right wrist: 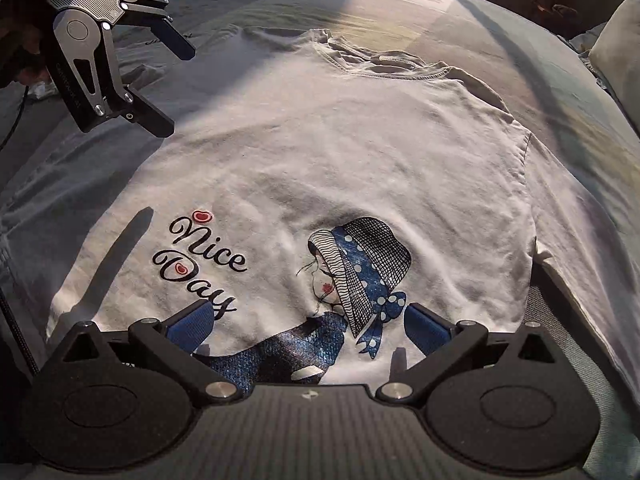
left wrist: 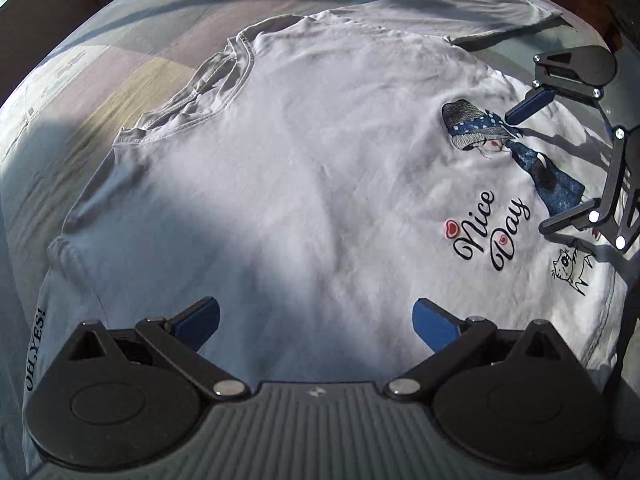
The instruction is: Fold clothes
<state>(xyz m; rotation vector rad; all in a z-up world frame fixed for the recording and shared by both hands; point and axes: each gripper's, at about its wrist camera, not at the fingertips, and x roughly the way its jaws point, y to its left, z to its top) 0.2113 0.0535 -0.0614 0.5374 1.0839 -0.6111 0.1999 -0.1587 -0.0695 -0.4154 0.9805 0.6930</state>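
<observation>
A white T-shirt [left wrist: 304,168] [right wrist: 344,152] lies spread flat, front up, on a bed, with a "Nice Day" print [left wrist: 486,236] [right wrist: 196,262] and a drawing of a girl in a blue-banded hat [right wrist: 356,268]. My left gripper [left wrist: 316,320] hovers open over the plain part of the shirt, nothing between its blue pads. It also shows at the upper left of the right wrist view [right wrist: 176,88]. My right gripper [right wrist: 308,330] stands wide open above the girl drawing, holding nothing. In the left wrist view it appears at the right edge [left wrist: 532,168].
The bedspread [left wrist: 104,80] [right wrist: 400,8] is pastel patchwork, part sunlit, part in shadow. One long sleeve [left wrist: 500,16] stretches out along the far side. A pillow [right wrist: 616,48] sits at the bed's far right. Dark furniture borders the bed.
</observation>
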